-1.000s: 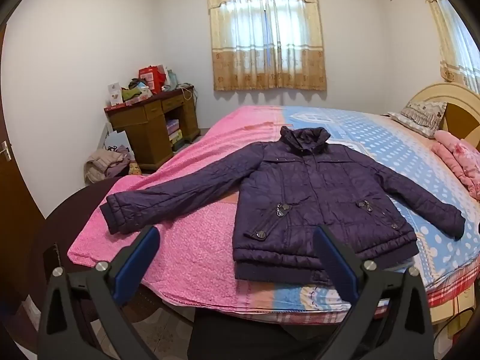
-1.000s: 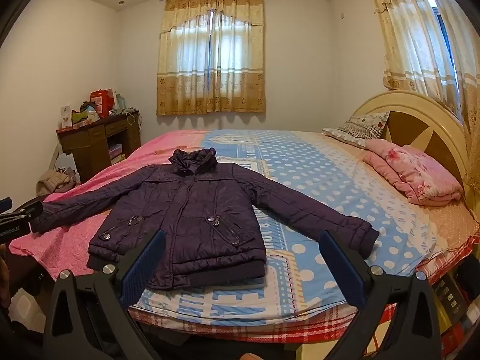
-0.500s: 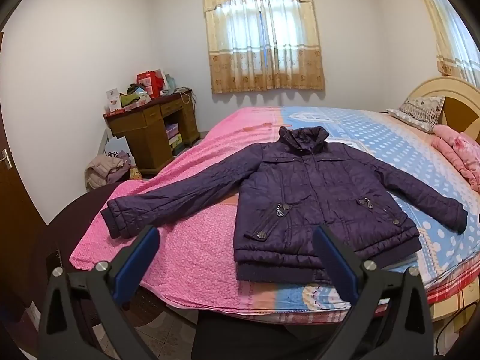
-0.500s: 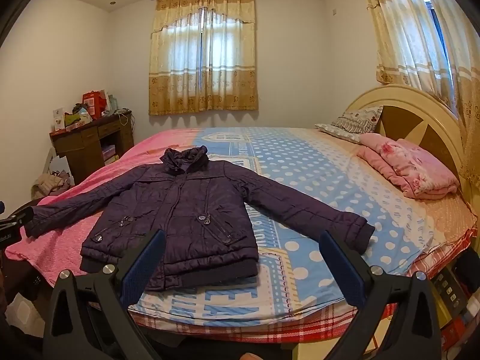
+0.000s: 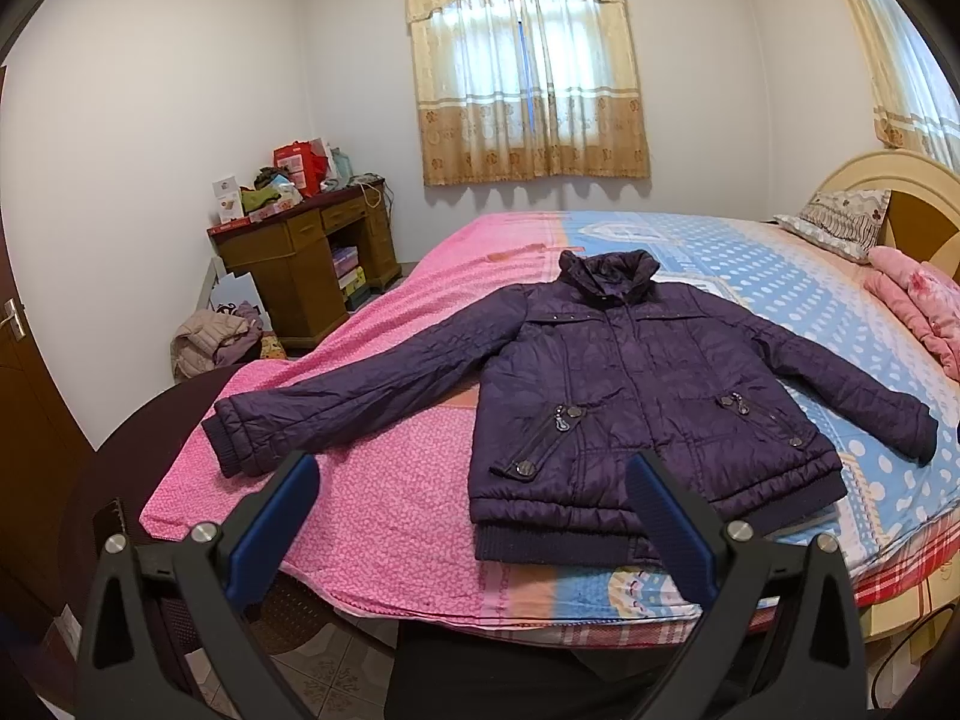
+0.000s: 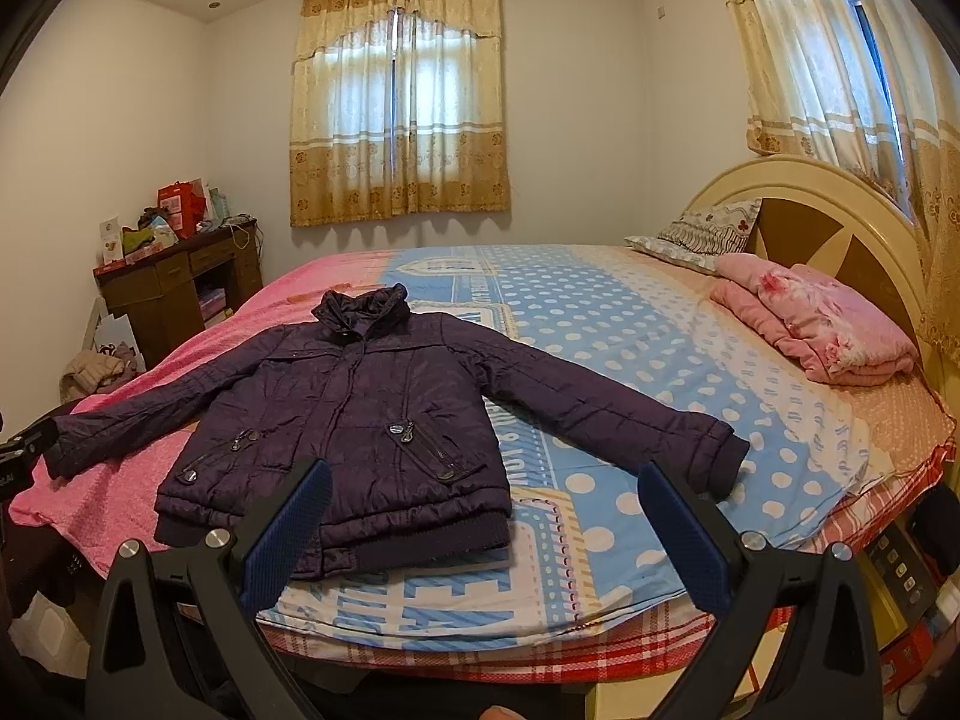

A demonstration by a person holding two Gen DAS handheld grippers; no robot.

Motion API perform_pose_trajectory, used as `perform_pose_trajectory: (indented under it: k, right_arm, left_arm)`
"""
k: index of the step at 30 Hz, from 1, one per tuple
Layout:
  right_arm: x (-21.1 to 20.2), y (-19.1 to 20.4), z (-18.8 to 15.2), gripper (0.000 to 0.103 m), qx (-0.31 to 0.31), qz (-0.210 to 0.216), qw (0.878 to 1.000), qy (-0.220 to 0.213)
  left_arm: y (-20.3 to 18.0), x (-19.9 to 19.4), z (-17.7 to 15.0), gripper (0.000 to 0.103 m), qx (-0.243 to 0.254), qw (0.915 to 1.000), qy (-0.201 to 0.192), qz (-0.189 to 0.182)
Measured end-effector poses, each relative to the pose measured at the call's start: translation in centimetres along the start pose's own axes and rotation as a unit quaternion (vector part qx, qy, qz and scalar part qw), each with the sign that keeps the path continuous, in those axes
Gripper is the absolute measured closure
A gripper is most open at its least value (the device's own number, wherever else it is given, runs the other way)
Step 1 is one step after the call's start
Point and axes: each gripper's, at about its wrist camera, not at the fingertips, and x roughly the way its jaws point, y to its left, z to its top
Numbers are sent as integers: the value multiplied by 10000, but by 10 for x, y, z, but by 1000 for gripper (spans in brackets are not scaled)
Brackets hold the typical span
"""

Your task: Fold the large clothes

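Note:
A dark purple quilted jacket (image 5: 636, 384) lies flat and face up on the bed (image 5: 384, 480), collar toward the window, both sleeves spread out to the sides. In the right wrist view the same jacket (image 6: 348, 414) sits left of centre. My left gripper (image 5: 471, 480) is open and empty, held off the bed's near edge, in front of the stretch between the left cuff (image 5: 231, 441) and the hem. My right gripper (image 6: 483, 489) is also open and empty, near the hem and the right cuff (image 6: 720, 450).
A folded pink blanket (image 6: 822, 324) and a pillow (image 6: 702, 237) lie by the headboard (image 6: 840, 228). A cluttered wooden desk (image 5: 300, 258) stands by the far left wall with a pile of clothes (image 5: 210, 339) on the floor. A dark round table (image 5: 132, 456) is at the bed's left corner.
Both views have tilted slightly upward and shifted, so the jacket sits a little lower in each frame. The jacket itself has not moved. Both grippers stay open.

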Motion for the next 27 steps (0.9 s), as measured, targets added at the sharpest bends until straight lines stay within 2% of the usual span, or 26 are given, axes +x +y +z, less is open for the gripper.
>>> perform_pose_trajectory:
  k: [27]
  right_arm:
    - [3,-6,-3,1,24,1,10000,36]
  left_arm:
    - [4,1,-1,0,-9,10000,15,24]
